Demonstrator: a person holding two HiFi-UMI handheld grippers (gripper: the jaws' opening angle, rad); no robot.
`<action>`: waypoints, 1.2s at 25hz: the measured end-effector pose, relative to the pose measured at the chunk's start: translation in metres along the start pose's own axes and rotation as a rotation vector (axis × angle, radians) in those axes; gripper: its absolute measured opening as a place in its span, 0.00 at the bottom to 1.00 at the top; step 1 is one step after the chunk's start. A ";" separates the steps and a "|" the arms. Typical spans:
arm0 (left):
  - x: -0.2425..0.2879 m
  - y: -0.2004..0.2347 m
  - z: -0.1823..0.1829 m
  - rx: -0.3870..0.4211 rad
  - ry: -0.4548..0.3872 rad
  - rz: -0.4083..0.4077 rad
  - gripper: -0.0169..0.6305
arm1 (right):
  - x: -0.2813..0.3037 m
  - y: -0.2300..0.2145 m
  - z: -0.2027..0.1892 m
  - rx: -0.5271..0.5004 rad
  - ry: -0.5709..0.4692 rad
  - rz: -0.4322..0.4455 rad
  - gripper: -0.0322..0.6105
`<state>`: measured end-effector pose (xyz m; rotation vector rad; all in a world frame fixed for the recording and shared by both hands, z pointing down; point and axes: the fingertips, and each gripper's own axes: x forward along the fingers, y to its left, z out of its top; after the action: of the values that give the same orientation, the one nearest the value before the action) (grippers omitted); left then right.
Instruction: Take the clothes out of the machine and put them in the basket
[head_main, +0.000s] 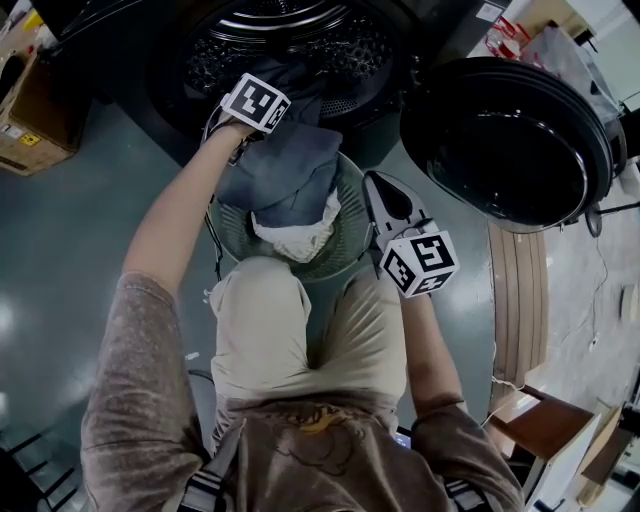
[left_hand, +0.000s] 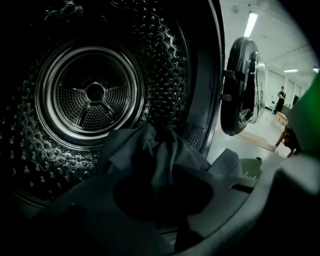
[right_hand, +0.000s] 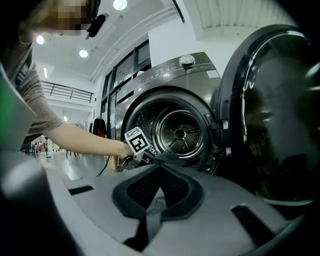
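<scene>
Basket (head_main: 352, 240) holds grey, white clothes (head_main: 288, 185) — left gripper (left_hand: 160, 172) clamped on dark garment (left_hand: 150, 150) at drum (left_hand: 165, 60) mouth; right gripper (right_hand: 161, 169) closed, empty.

No words, brands or numbers legible anywhere. Left cube (head_main: 256, 102) and right cube (head_main: 418, 263): black-and-white square patterns only, no letters. Left of the machine (right_hand: 185, 75), a cardboard box (head_main: 35, 115) with a yellow sticker (head_main: 28, 140), its print too small. The machine's pale top sticker (right_hand: 212, 74) is unreadable as well.
</scene>
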<state>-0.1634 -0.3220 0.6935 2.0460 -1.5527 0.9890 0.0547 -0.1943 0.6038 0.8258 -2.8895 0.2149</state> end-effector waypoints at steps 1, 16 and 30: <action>-0.004 -0.004 0.000 0.009 -0.004 -0.005 0.12 | -0.001 0.001 0.002 -0.002 -0.004 0.003 0.05; -0.108 -0.108 -0.019 0.160 -0.070 -0.174 0.11 | -0.004 0.018 0.021 -0.015 -0.052 0.058 0.05; -0.172 -0.199 -0.056 0.154 -0.052 -0.393 0.11 | -0.004 0.019 0.023 -0.008 -0.076 0.065 0.05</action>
<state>-0.0166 -0.1063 0.6274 2.3772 -1.0606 0.9300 0.0459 -0.1804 0.5786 0.7562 -2.9890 0.1820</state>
